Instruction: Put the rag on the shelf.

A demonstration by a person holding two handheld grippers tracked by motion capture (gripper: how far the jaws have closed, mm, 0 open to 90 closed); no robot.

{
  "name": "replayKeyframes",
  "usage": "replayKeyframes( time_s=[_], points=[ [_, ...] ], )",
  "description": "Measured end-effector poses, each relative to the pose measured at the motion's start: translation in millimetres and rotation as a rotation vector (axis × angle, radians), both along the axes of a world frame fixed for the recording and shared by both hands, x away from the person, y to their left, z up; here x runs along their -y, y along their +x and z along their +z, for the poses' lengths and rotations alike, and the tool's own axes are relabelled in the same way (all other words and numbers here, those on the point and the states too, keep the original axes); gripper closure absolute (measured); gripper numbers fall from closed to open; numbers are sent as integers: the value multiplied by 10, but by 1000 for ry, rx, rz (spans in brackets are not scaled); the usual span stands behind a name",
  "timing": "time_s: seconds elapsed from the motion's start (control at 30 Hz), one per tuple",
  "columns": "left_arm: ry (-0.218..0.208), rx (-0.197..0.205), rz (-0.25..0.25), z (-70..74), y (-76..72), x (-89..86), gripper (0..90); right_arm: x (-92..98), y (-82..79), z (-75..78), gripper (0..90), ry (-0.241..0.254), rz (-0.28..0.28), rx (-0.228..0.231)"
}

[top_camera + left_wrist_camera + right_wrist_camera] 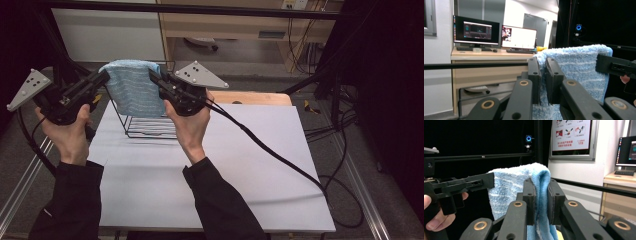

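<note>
A light blue striped towel [132,87] hangs folded in the air above a black wire rack [145,125] on the white table. My left gripper [102,77] is shut on the towel's upper left corner, my right gripper [154,76] on its upper right corner. In the left gripper view the towel [579,67] is pinched between the jaws of my left gripper [543,62], and the right gripper's jaw clamps its far edge. In the right gripper view the towel's folded edge [541,192] runs down between the jaws of my right gripper [541,183].
The white table top [240,165] spreads out to the right and front of the rack. A wooden board [255,97] lies at its far edge. Cables [280,160] trail across the table and the floor at the right. A desk with monitors [496,33] stands beyond.
</note>
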State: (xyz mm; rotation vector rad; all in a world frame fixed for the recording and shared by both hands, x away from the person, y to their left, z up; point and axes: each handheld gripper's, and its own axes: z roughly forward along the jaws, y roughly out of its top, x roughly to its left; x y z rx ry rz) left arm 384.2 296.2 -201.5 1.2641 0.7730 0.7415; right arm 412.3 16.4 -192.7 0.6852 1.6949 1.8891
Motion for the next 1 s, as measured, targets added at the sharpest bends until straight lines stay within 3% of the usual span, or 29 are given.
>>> replayKeyframes(
  time_s=[0.3,1.0],
  points=[
    [-33,24,13,134,62,-90,835,-102,92,190,800,-3,-3,33],
    [-19,31,78,398,305,-238,835,-342,408,408,800,-1,-9,63]
  ],
)
